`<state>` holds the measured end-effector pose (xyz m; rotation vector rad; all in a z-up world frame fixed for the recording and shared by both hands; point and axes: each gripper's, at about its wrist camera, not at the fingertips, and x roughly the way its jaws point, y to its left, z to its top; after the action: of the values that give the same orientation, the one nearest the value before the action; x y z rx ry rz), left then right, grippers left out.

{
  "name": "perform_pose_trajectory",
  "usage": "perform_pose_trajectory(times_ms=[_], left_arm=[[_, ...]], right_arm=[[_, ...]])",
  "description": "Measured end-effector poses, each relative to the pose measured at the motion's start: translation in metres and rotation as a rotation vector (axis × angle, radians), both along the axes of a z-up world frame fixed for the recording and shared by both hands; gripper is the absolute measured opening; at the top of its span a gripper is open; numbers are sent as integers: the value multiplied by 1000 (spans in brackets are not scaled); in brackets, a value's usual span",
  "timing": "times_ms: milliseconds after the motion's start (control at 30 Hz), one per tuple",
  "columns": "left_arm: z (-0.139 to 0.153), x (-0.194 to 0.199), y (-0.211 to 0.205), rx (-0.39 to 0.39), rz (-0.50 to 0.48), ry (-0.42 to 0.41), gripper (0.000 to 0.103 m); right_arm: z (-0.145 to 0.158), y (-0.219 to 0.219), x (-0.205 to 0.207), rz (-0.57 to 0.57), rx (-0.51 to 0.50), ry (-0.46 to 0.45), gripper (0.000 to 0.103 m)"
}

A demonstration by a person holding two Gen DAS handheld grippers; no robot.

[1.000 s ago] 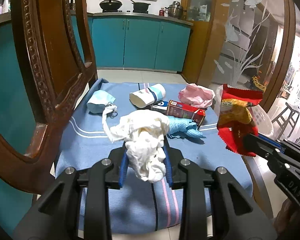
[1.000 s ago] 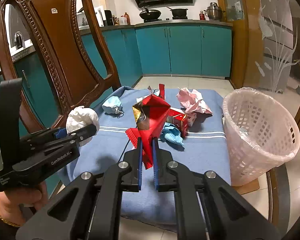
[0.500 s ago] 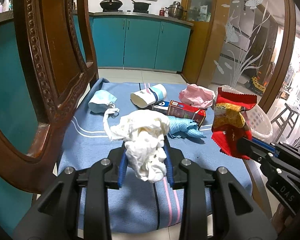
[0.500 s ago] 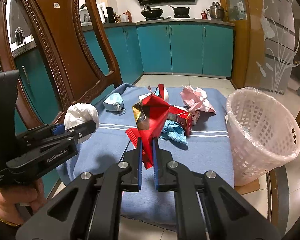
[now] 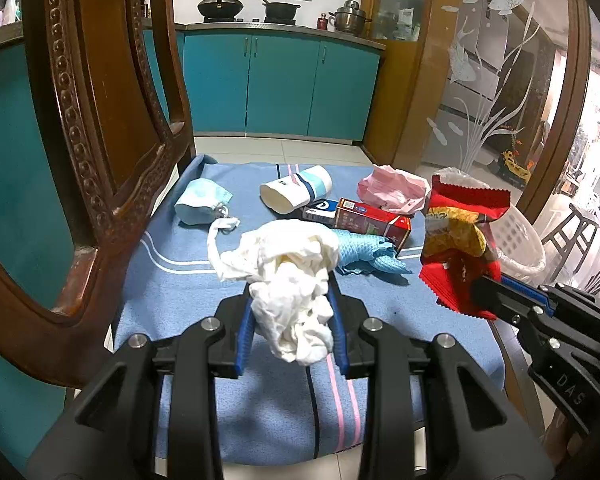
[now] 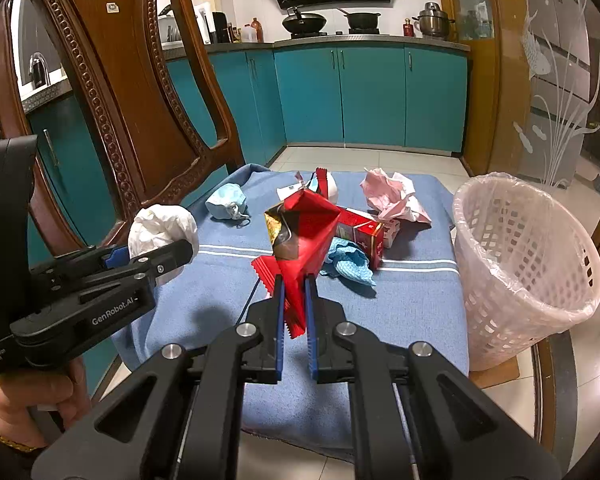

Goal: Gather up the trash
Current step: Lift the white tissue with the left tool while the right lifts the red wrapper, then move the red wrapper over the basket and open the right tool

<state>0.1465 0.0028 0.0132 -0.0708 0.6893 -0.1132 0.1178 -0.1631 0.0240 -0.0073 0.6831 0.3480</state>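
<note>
The red snack wrapper [image 6: 306,232] hides most of the paper cup [image 6: 327,184]; the dark box [image 5: 320,211] sits half covered behind the red carton [image 5: 374,222].

We see a crumpled white paper wad [image 5: 296,280], a glossy red foil wrapper [image 6: 304,236], a white plastic lattice basket [image 6: 528,264], carved varnished wood chair [image 6: 112,92].

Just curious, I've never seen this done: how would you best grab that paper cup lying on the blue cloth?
The paper cup lies on its side, open mouth toward the camera and left. I'd come from above and pinch across its round middle, fingers either side; its thin wall should give a little. The boxes touch its right side, so stay near the mouth end.
</note>
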Motion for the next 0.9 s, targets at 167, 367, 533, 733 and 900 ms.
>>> perform_pose_trajectory(times_ms=[167, 367, 533, 733, 900], left_arm=[[0, 0, 0, 0, 0, 1, 32], [0, 0, 0, 0, 0, 1, 32], [-1, 0, 0, 0, 0, 1, 32], [-1, 0, 0, -1, -1, 1, 32], [-1, -1, 1, -3, 2, 0, 32]], right_arm=[[0, 0, 0, 2, -1, 3, 10], [1, 1, 0, 2, -3, 3, 10], [0, 0, 0, -1, -2, 3, 10], [11, -12, 0, -35, 5, -47, 10], [37, -72, 21, -208, 28, -134, 10]])
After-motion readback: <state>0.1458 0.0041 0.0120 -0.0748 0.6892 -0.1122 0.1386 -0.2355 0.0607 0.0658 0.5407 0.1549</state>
